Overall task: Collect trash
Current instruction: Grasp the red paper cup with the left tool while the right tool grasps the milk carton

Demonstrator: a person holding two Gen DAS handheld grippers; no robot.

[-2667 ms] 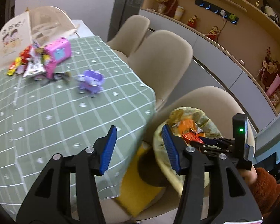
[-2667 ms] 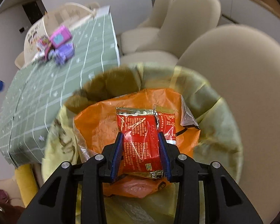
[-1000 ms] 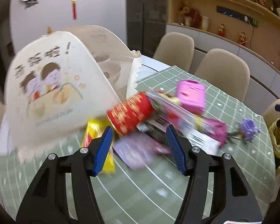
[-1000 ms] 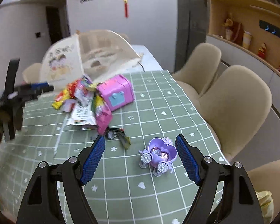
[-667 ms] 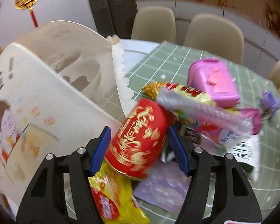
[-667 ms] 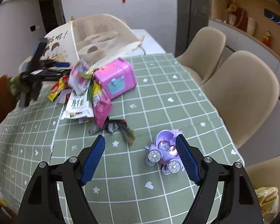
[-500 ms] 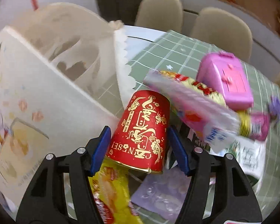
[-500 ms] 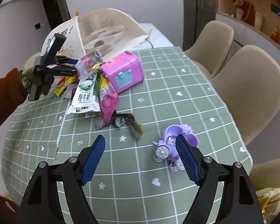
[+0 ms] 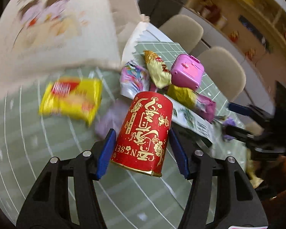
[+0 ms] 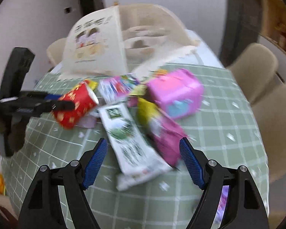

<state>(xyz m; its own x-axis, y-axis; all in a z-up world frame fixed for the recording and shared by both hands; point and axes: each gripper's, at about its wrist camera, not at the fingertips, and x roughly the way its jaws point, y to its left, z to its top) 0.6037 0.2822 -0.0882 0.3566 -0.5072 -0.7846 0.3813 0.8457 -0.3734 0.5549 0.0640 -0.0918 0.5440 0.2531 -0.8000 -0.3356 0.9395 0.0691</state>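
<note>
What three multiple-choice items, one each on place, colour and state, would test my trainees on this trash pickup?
1. Where is the red cup?
A. between the left gripper jaws
B. on a chair
C. inside the pink box

2. What colour is the tablecloth?
A. blue
B. green with a white grid
C. plain white

3. How is the right gripper?
A. shut on the pink box
B. shut on the cup
C. open, holding nothing

Answers: 1 A, the blue pads flank the cup as the jaws are closing; 2 B, white lines cross green cloth; 3 C, its jaws stand wide over the white wrapper.
</note>
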